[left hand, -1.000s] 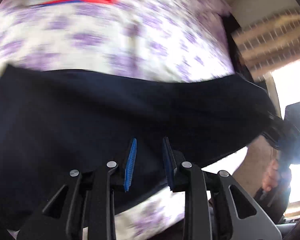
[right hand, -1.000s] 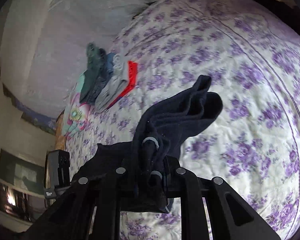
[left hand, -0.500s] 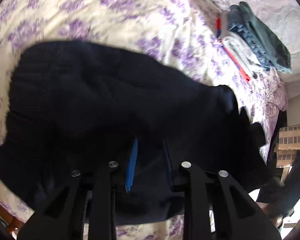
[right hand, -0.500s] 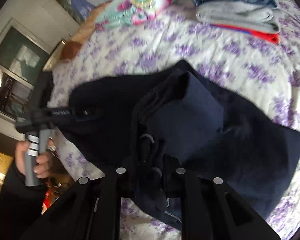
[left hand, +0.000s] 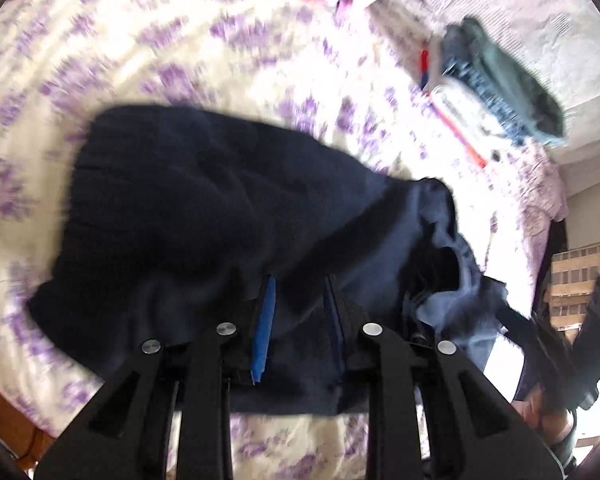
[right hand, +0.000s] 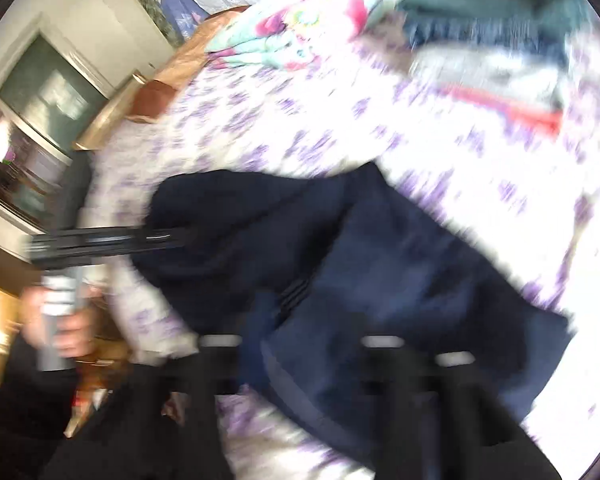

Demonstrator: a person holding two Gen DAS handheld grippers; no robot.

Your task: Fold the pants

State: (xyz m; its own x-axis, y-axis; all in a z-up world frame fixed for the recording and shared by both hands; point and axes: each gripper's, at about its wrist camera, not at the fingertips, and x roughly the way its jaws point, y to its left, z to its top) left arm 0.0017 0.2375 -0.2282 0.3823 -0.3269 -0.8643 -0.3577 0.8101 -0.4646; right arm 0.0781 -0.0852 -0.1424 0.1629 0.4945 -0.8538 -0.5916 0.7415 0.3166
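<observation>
Dark pants (left hand: 220,216) bunched on the flowered bed (left hand: 140,40), both my tongs at their near edge.

My left view is the sharper one: the left tongs (left hand: 300,320) at lower centre have blue-padded fingers (left hand: 263,332) standing a little apart, pants cloth lying between them — I cannot tell whether they pinch it. At the upper right of that view lies a stack of folded clothes (left hand: 500,92), and at the right edge my other hand's tool is dark and partly cut off. The right view is badly blurred — the right tongs (right hand: 300,364) are a smear at the bottom with pants (right hand: 380,260) draped over them, so their state is unclear. It alone shows my left hand (right hand: 60,320) gripping its handle at lower left, and a bright pillow (right hand: 284,36) at the top.
</observation>
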